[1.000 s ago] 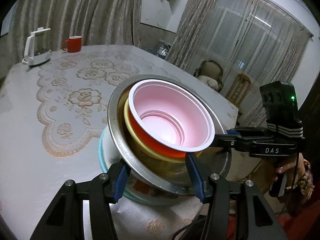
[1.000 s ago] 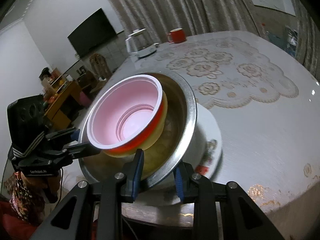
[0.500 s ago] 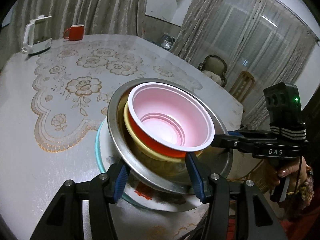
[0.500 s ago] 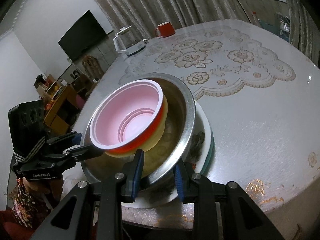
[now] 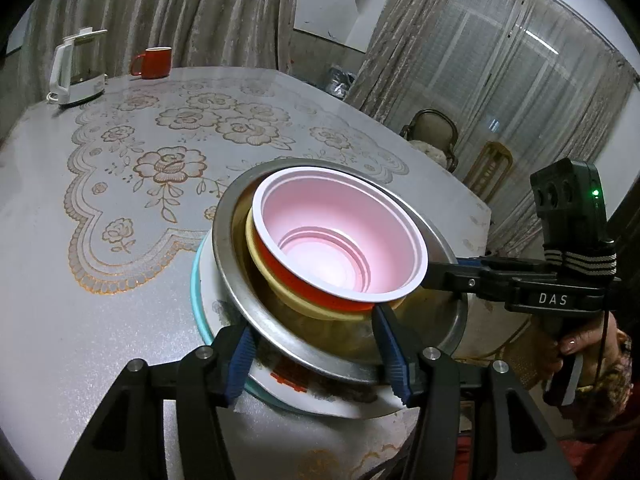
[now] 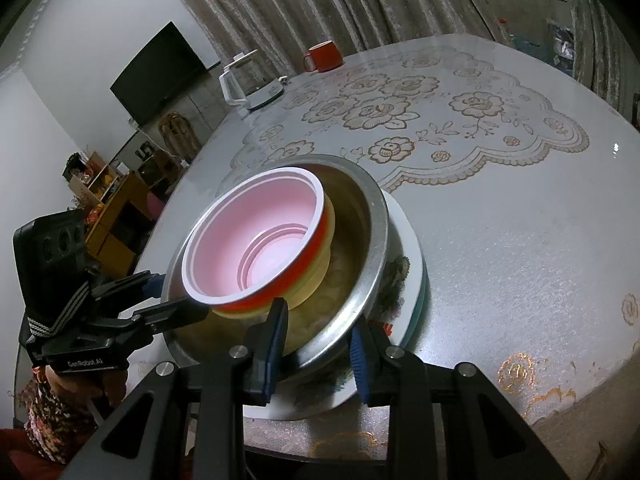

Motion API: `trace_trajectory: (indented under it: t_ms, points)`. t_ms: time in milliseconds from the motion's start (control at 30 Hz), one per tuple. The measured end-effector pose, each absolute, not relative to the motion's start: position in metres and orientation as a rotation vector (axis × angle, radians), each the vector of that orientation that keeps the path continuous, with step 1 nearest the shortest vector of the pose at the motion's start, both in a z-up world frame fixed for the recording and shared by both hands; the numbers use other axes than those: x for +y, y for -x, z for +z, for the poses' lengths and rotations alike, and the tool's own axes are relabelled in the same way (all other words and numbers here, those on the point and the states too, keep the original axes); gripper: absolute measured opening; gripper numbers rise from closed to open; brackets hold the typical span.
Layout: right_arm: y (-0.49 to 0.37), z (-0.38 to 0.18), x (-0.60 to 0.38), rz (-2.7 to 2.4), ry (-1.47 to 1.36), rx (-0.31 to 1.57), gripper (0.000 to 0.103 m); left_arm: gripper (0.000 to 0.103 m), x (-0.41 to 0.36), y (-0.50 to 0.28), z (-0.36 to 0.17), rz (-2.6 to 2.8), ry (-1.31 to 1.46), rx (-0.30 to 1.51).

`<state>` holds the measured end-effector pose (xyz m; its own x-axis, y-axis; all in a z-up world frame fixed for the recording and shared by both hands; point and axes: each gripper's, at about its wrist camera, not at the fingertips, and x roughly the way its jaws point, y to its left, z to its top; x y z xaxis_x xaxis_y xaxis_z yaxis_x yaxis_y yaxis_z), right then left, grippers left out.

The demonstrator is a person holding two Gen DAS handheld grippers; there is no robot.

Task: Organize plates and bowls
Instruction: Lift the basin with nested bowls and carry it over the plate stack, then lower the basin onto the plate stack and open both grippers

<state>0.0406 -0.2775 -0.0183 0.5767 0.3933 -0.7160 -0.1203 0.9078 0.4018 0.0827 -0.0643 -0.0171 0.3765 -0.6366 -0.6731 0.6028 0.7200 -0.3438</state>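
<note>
The left gripper (image 5: pixel 320 354) straddles the near rim of a steel bowl (image 5: pixel 236 280), one blue pad outside the wall, the other inside; whether the pads press on the metal cannot be told. The right gripper (image 6: pixel 318 344) straddles the same bowl's rim (image 6: pixel 376 240) from the other side, its narrower jaws one inside and one outside, and again a firm pinch cannot be confirmed. Inside the steel bowl sits a yellow bowl (image 5: pixel 264 268), and in that a red bowl with a pink inside (image 5: pixel 340 240), tilted. The steel bowl rests on a white plate with a teal rim (image 5: pixel 200 300) near the table's edge (image 5: pixel 60 280). Farther off stand a red mug (image 5: pixel 154 62) and a white kettle (image 5: pixel 76 68).
</note>
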Motion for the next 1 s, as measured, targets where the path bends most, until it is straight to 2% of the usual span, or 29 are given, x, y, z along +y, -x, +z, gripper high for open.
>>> trace_trajectory:
  t_ms: [300, 767, 900, 1000]
  points:
    - [-0.038, -0.017, -0.273, 0.283, -0.308, 0.903, 0.030, 0.061, -0.059, -0.076, -0.020, -0.785, 0.085, 0.874]
    - [-0.031, -0.017, -0.268, 0.266, -0.312, 0.890, 0.034, 0.062, -0.049, -0.066, -0.020, -0.772, 0.159, 0.875]
    - [-0.028, -0.016, -0.267, 0.266, -0.313, 0.884, 0.035, 0.064, -0.046, -0.061, -0.018, -0.771, 0.163, 0.863]
    - [-0.023, -0.013, -0.265, 0.257, -0.296, 0.873, 0.036, 0.070, -0.043, -0.057, -0.018, -0.761, 0.163, 0.856]
